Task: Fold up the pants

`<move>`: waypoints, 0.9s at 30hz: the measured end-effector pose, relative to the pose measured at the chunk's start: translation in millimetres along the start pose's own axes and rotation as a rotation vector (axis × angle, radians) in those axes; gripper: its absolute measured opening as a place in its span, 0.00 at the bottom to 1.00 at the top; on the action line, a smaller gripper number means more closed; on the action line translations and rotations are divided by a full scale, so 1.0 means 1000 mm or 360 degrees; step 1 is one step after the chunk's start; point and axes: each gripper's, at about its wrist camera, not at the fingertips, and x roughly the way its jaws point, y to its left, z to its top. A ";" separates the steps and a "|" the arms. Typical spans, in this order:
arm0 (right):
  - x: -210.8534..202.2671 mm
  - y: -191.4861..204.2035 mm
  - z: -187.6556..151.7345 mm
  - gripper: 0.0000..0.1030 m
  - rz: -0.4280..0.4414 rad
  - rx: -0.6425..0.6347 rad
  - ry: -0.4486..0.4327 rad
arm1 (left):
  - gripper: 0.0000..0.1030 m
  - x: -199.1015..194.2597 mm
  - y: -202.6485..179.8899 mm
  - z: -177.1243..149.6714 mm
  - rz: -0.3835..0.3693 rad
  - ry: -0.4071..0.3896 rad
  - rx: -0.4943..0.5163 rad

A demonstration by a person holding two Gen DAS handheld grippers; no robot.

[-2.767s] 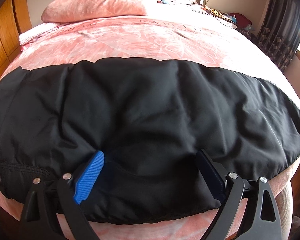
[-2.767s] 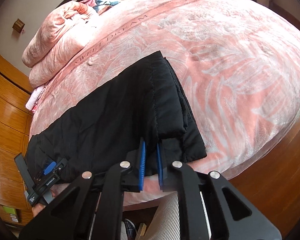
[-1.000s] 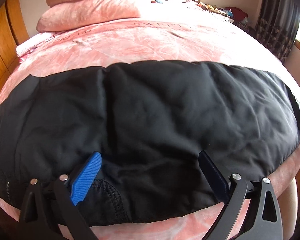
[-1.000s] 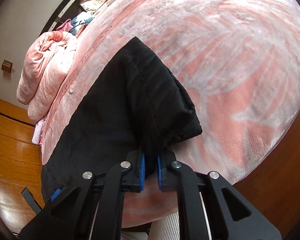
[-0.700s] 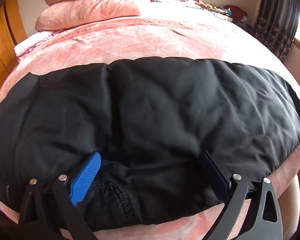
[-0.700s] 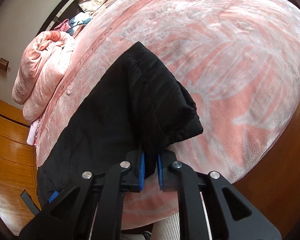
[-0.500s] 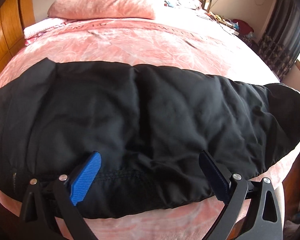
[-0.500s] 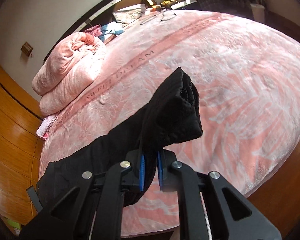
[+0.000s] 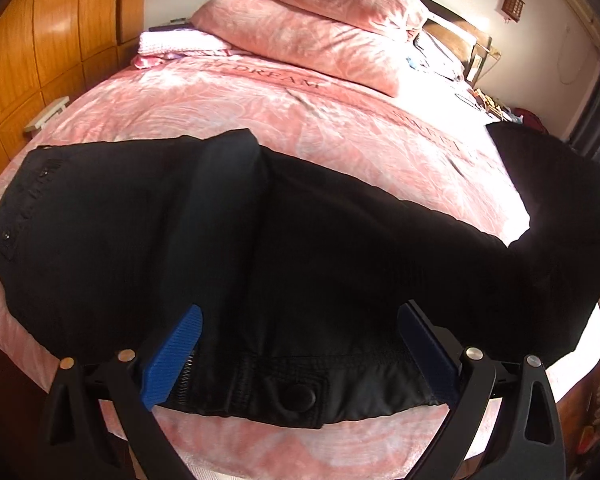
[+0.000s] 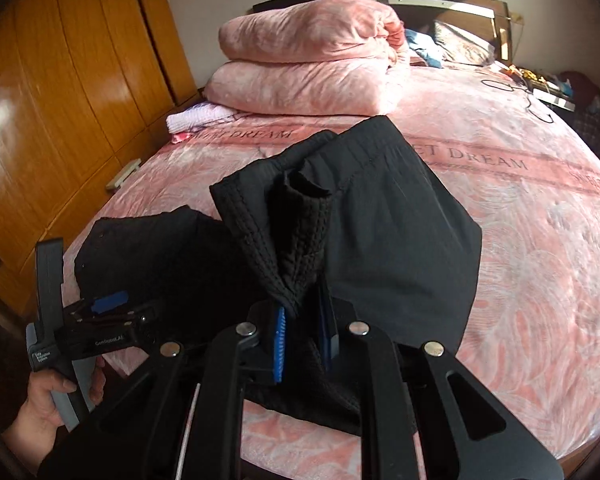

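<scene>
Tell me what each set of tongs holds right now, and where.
Right tongs: hem end of the black quilted pants, lifted, jaws opening. Left tongs: open around the waistband, gripping nothing.

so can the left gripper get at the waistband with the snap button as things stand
Probably yes. The left gripper has its jaws wide open right over the waistband, snap button between them, nothing covering it. The right gripper holds the lifted leg end clear, its jaws opening.

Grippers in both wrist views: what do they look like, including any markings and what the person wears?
Both are black skeletal frames with silver pivot bolts and ribbed blue finger pads. The left gripper has a grey handle and small white lettering, too small to read reliably. The hand gripping it emerges from a dark sleeve.
</scene>
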 end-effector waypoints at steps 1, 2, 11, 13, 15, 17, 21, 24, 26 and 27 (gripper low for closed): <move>0.010 0.011 -0.003 0.12 0.0029 -0.0033 0.0039 | 0.96 0.000 0.006 0.001 0.0001 -0.0001 -0.0022; 0.022 0.021 -0.006 0.12 0.0059 -0.0060 0.0084 | 0.96 0.000 0.010 0.001 0.0003 0.0001 -0.0040; 0.086 0.064 -0.045 0.22 0.0078 -0.0186 0.0391 | 0.96 0.007 0.036 -0.005 0.0033 0.0055 -0.0104; 0.089 0.065 -0.052 0.33 0.0087 -0.0181 0.0425 | 0.96 0.009 0.039 -0.005 0.0049 0.0074 -0.0108; 0.085 0.066 -0.055 0.43 0.0133 -0.0178 0.0421 | 0.96 0.010 0.042 -0.004 0.0048 0.0077 -0.0115; 0.075 0.067 -0.055 0.67 0.0223 -0.0160 0.0409 | 0.96 0.009 0.046 -0.003 0.0040 0.0071 -0.0123; 0.058 0.074 -0.047 0.66 0.0278 -0.0153 0.0330 | 0.96 0.004 0.049 -0.002 0.0035 0.0052 -0.0141; 0.065 0.084 -0.045 0.65 0.0225 -0.0203 0.0333 | 0.96 0.001 0.052 -0.001 0.0032 0.0041 -0.0156; 0.074 0.091 -0.046 0.60 0.0194 -0.0234 0.0356 | 0.96 0.000 0.052 -0.001 0.0030 0.0041 -0.0155; 0.080 0.093 -0.045 0.55 0.0174 -0.0247 0.0372 | 0.96 0.000 0.052 -0.002 0.0031 0.0044 -0.0150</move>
